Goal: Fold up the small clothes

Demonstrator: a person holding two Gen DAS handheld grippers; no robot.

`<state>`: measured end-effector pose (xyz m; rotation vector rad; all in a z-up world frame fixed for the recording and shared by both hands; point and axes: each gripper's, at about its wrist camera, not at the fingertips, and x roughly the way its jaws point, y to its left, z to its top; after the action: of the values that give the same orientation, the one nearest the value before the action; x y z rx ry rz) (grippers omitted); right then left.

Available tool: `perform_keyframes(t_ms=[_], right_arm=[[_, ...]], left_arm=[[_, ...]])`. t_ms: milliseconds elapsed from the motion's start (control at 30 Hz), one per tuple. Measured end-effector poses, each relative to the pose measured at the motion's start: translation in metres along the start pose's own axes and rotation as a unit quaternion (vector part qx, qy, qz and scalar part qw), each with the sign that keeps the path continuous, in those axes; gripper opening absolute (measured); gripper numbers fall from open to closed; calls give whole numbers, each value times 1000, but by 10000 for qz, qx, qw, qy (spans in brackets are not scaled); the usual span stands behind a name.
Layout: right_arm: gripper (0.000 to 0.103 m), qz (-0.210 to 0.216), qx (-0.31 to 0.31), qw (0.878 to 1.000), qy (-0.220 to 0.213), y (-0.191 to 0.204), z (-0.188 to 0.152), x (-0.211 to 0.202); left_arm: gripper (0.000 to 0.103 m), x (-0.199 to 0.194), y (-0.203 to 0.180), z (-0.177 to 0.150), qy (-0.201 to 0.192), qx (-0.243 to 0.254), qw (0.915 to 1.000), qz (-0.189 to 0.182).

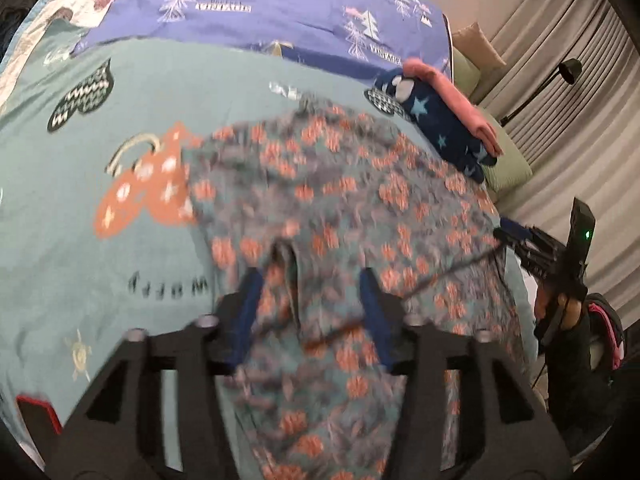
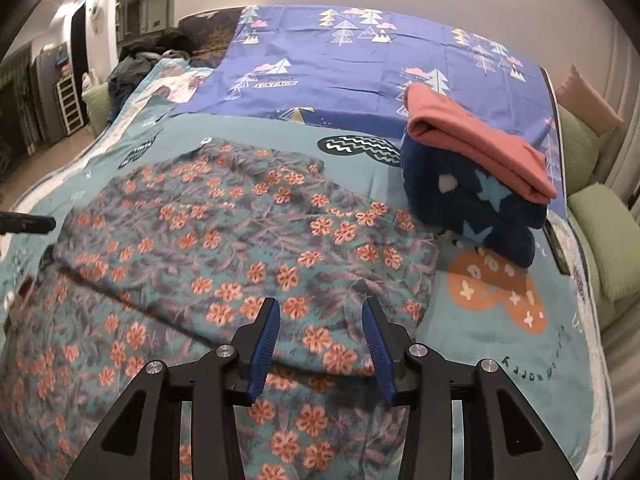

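Lying spread over the teal bed cover, partly folded on itself, filling the centre and lower left of the right wrist view: the floral garment. Hovering low over it with jaws parted, pressing on nothing: the right gripper; likewise standing apart over a raised fold, though hard to judge through the blur: the left gripper. Sitting stacked at the right, beside the garment: the pink folded cloth atop the navy star-print bundle.
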<state>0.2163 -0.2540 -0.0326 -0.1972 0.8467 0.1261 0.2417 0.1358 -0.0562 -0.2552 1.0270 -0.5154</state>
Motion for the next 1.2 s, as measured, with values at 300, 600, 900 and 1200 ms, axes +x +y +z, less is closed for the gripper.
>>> perform_keyframes(t_ms=[300,600,900,1200], right_arm=[[46,-107,140,9998,50,-6,-6,8],[48,-13,233,9997,28,-11,-8,11],[50,-31,81,10000,-30,-5,-8,4],[53,-325,696,9969,149,-42,1,17]], left_arm=[[6,34,-4,25,-205,-230,9982,-512],[60,12,-38,2,-693,1128,9899,509],[60,54,9,8,-9,128,9985,524],[8,43,-30,13,-515,817,9925,755]])
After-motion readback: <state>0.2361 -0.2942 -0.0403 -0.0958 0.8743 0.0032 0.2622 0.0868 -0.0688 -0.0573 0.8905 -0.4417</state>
